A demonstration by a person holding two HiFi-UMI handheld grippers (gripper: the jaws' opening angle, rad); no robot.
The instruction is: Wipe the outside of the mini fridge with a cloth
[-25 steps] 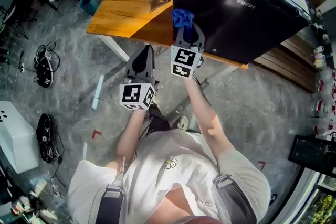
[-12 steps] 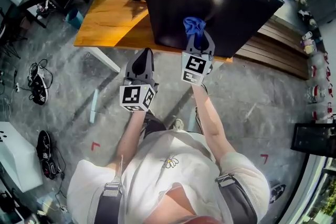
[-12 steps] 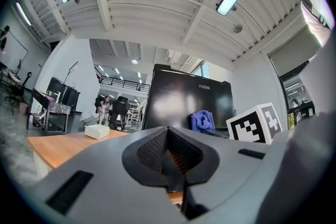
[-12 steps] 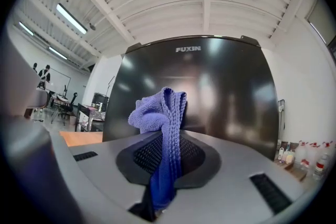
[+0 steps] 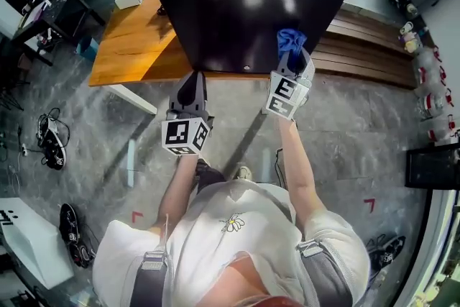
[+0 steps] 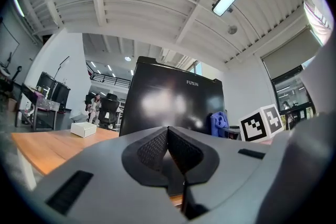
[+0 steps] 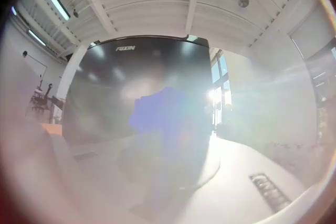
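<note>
Cloth clamped in right hand-held gripper against mini fridge, left hand-held gripper closed, empty.

Glare and haze wash the right gripper view, blurring the cloth and the right tongs around it, while in the head view the mini fridge hides part of the bench and its far side runs off the upper edge.

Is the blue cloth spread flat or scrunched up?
Scrunched up: the blue cloth sticks out as a wad from the right gripper.
</note>
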